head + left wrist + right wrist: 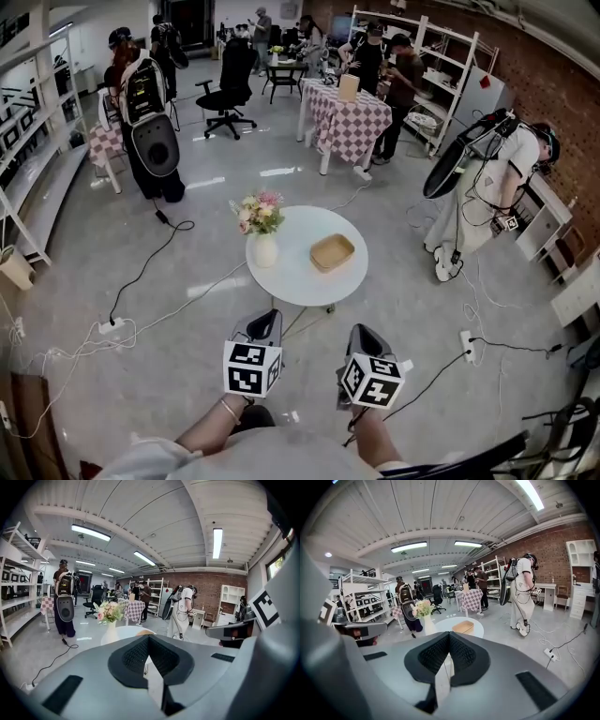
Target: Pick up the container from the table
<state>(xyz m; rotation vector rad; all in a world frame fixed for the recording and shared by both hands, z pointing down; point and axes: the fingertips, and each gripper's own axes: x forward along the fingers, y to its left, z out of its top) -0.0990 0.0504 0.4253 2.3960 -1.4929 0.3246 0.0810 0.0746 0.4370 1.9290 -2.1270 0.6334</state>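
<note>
A shallow tan container point(332, 252) sits on the right half of a small round white table point(300, 277). In the right gripper view the container point(463, 626) shows just past the jaws; in the left gripper view only its rim point(145, 632) peeks over them. My left gripper point(265, 325) and right gripper point(366, 339) hover side by side short of the table's near edge, apart from it. Both are shut with nothing between the pads, as the left gripper point(148, 641) and the right gripper point(449, 639) show in their own views.
A white vase of flowers point(262, 228) stands on the table's left side. Cables point(141, 281) and power strips point(467, 341) lie on the floor. A person with gear point(487, 187) stands at right, another point(145, 112) at far left. A checkered table point(347, 117) stands behind.
</note>
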